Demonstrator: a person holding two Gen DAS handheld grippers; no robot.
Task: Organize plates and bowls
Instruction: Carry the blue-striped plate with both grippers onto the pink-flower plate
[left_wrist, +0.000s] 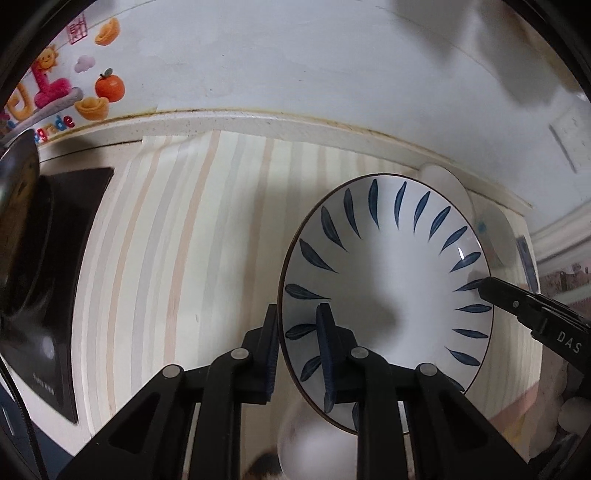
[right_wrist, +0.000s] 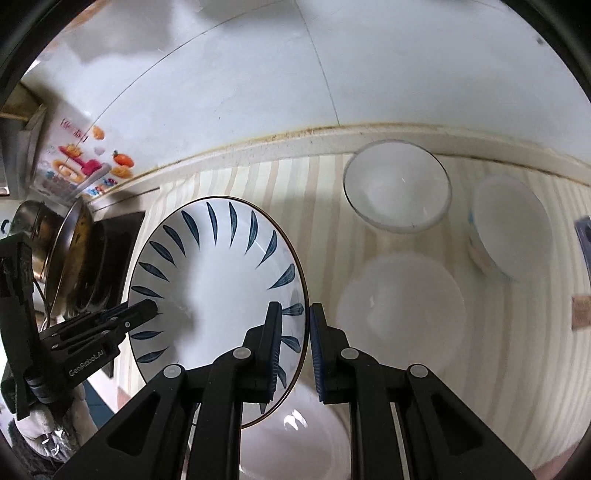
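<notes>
The blue-leaf plate (right_wrist: 218, 288) is held up off the striped counter (left_wrist: 177, 240), gripped on opposite edges by both grippers. The left gripper (left_wrist: 299, 350) has its jaws closed down onto the plate's near-left rim, one finger inside the well and one outside. The right gripper (right_wrist: 295, 343) does the same on the opposite rim; its jaws stand a little apart with the rim between them, and whether both pads truly press the rim is hard to tell from here.

Taking the plate as landmark: a white plate (right_wrist: 400, 314) lies flat on the counter just to its right, a clear glass bowl (right_wrist: 397, 188) sits beyond that toward the wall, and a white bowl with blue marks (right_wrist: 513, 229) stands farther right. Another white bowl (right_wrist: 306, 435) sits just below the plate's near edge. A dark pan (right_wrist: 74, 251) on the stove is off to the plate's left.

My reading is that the plate is being carried over to stack on the white plate. To do that well, keep both grips level so the plate does not tip or twist between them, move both hands at the same pace, clear the near white bowl's rim, centre the plate over the white plate, and lower until it sits flat before either jaw lets go. Glazed ceramic is slippery, so a firm pinch matters.
</notes>
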